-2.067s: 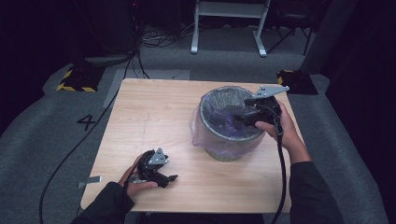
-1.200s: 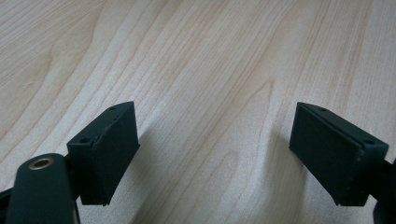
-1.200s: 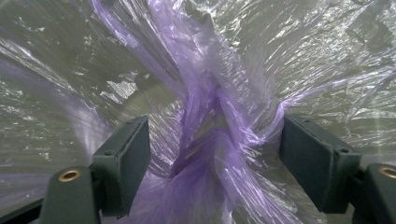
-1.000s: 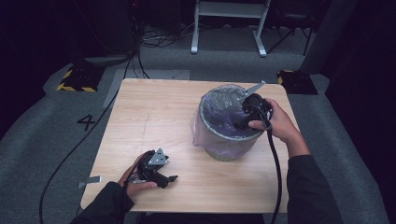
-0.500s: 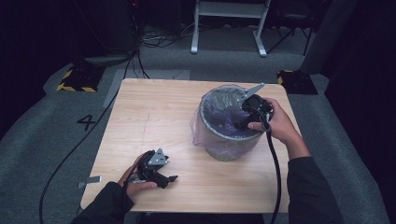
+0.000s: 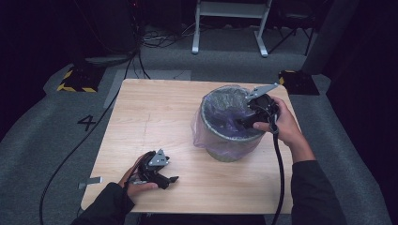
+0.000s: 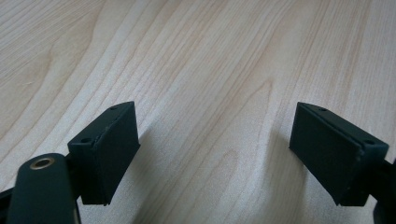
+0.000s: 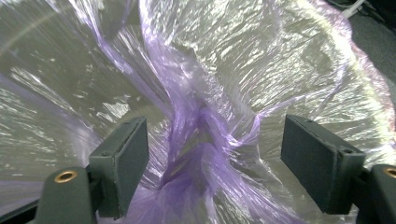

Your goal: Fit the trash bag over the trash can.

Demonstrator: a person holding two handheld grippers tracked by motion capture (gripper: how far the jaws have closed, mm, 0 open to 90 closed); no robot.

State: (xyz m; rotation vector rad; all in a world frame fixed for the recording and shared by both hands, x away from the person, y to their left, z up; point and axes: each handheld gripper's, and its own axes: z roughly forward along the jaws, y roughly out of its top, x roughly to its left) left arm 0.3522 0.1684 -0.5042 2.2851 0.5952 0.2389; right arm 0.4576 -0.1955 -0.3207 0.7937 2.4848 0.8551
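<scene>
Step in hand, by the look of it: seating the thin translucent purple plastic liner bag (image 6: 220, 140) inside the round grey bin (image 6: 228, 153). The right gripper (image 6: 244, 123) reaches down into the bin's mouth from the right rim, jaws spread wide and holding nothing.

Right gripper view: a twisted ridge of bag film (image 8: 196, 140) rises directly between the two black jaws, touching neither pad. Looser, shinier film lies behind and to both sides.

To do this well, the person would likely close on that ridge squarely, taking only a modest pinch, and move it slowly; film this thin could tear or drag the overhang off the rim. The bag's edge is folded over the rim and hangs down the outer left wall, so any pull should be watched there.

The left gripper (image 6: 162, 178) rests low on the pale wooden table (image 6: 155, 112) near its front-left corner, well apart from the bin, jaws wide, bare wood between them.
</scene>
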